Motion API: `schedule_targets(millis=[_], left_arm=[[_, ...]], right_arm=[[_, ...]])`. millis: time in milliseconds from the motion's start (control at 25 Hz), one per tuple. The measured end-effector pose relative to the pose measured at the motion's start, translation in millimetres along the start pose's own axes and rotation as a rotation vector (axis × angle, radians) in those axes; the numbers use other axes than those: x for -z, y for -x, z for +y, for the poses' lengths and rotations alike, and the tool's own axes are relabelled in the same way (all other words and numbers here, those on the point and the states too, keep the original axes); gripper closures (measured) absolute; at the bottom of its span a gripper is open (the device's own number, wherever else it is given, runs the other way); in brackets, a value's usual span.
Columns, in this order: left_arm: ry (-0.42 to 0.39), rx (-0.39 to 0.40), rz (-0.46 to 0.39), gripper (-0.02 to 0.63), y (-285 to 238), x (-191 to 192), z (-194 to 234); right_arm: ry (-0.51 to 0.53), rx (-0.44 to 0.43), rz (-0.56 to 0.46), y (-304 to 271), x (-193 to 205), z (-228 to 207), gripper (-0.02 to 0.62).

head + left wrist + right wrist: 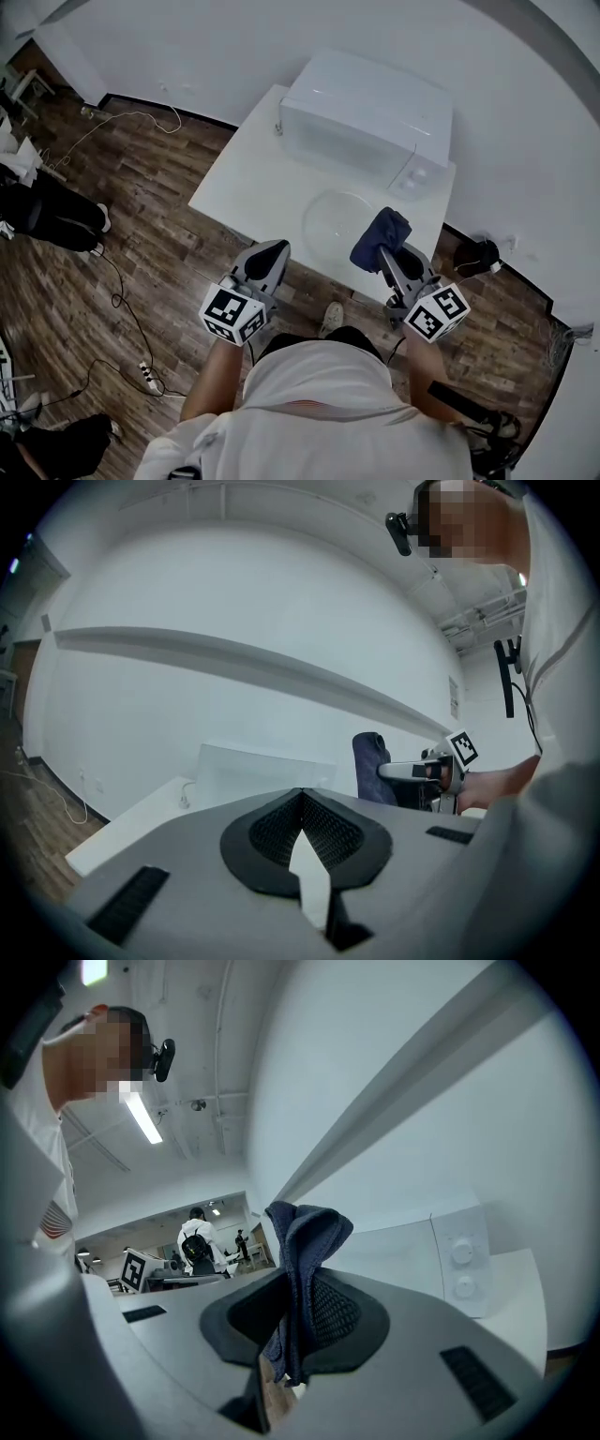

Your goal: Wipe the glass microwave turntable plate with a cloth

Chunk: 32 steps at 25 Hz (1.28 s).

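The right gripper (295, 1290) is clamped on a dark blue cloth (306, 1239). Its black, mesh-textured pads (333, 1312) press a fold of the cloth between them, and the rest stands above the tips in a soft, crumpled bunch of towel-like weave. From the head view this gripper (388, 251) sits over the front edge of the white table (251, 178) near its right corner. The cloth (382, 234) lies at the right rim of the plate (336, 221), though from above I cannot tell whether it touches the glass. The plate is a clear, round, shallow disc, faint against the matte table top. It lies flat near the front edge, just before the microwave (370, 117). The microwave is a smooth white box at the table's back right corner, with two round knobs (462, 1253) one above the other on its panel. The left gripper (300, 797) is closed and empty: its mesh pads meet at the tips, with only a thin wedge of gap lower down and nothing in it. Seen from the head, it (272, 253) hangs over the table's front edge, left of the plate and apart from it. Both grippers have grey, smooth shells and carry a cube (232, 314) printed with black-and-white square markers.
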State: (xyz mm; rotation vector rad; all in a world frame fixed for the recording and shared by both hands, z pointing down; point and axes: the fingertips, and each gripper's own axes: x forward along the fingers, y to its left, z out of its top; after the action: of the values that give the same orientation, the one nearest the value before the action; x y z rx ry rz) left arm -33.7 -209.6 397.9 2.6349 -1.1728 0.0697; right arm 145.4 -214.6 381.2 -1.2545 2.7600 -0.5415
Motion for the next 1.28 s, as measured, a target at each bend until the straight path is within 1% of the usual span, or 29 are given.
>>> schedule_targets(millis=[200, 320, 440, 600, 760, 1000, 1120, 1280], left_arm=[[0.0, -0.046, 0.013, 0.595, -50.2, -8.3, -3.1], [0.0, -0.081, 0.023, 0.595, -67.1, -9.0, 0.0], [0.002, -0.086, 0.034, 0.595, -82.8, -8.3, 4.7], [0.006, -0.075, 0.048, 0.595, -89.4, -1.6, 12.7], [0.037, -0.053, 0.039, 0.595, -91.5, 2.8, 30.1], [0.072, -0.044, 0.061, 0.595, -78.6, 18.3, 64.9], [0.097, -0.056, 0.064, 0.595, -68.0, 25.0, 79.4], [0.115, -0.08, 0.079, 0.595, -55.5, 33.5, 95.1]], right_arm=[[-0.039, -0.041, 0.029, -9.3, -8.0, -53.9, 0.534], [-0.052, -0.085, 0.073, -16.3, -1.7, -67.9, 0.534], [-0.077, -0.109, 0.116, -26.1, 10.2, -78.8, 0.534], [-0.124, -0.139, 0.155, -41.2, 33.4, -76.8, 0.532], [-0.143, -0.132, 0.189, -67.0, 44.5, -74.2, 0.534], [-0.167, -0.139, 0.264, -121.4, 74.4, -63.3, 0.534], [-0.184, -0.131, 0.315, -152.3, 96.3, -61.2, 0.534], [-0.183, -0.13, 0.419, -191.5, 134.1, -60.7, 0.534]])
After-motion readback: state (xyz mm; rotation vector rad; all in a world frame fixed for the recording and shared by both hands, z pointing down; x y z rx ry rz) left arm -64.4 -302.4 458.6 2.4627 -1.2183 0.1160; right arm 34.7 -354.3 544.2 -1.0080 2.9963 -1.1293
